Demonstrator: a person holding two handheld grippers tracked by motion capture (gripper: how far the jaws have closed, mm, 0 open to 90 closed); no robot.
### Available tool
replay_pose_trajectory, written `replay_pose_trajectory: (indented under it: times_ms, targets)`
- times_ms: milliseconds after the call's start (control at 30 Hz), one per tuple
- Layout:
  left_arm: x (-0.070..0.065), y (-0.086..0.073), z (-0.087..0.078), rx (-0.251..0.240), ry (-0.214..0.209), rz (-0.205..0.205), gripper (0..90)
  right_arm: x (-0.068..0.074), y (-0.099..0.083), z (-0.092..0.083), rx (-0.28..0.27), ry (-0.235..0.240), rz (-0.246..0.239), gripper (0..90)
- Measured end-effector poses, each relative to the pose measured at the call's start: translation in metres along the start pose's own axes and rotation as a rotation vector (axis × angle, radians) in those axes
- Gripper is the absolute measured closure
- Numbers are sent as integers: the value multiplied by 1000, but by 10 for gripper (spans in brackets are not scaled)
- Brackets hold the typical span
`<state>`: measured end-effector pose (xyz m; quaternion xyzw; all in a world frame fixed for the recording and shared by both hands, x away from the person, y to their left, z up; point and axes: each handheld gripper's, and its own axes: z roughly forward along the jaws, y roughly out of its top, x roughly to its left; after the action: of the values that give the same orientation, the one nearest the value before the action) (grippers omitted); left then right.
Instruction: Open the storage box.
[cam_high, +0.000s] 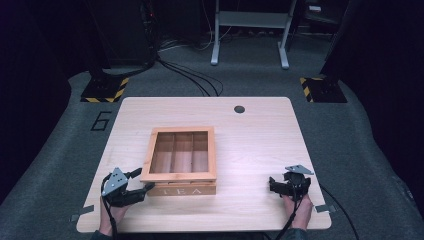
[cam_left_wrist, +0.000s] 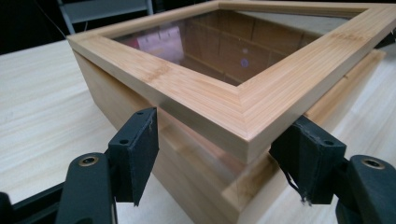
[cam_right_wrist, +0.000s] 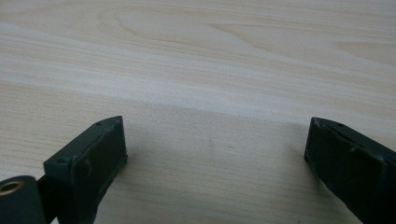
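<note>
Wooden tea box (cam_high: 182, 162), glass-windowed lid (cam_high: 181, 152), lettered "TEA" on its front: placed at centre of the table (cam_high: 260, 145) in the high view. Lid is seen raised slightly at the near corner in the left gripper view.

Left gripper (cam_high: 140, 182): found at lower left of the high view, jaws parted about halfway, the lid's corner (cam_left_wrist: 247, 126) set between them; pad contact cannot be told.

Right gripper (cam_high: 274, 184): found at lower right, jaws spread wide over bare tabletop, nothing held.

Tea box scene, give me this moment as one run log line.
left tool: open, straddling near corner of tea box | lid: slightly raised at that corner | right tool: open over bare table
</note>
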<state>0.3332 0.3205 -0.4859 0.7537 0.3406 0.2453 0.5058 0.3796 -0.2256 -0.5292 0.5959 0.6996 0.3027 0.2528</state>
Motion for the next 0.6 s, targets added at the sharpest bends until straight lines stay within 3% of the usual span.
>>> replay_pose_trajectory:
  times_ms: [267, 600]
  targets:
    - [0, 14, 0, -39, 44, 24, 280, -1, 0, 0, -2, 2, -7, 51]
    - [3, 25, 1, -47, 46, 63, 288, -1, 0, 0, -2, 2, -7, 51]
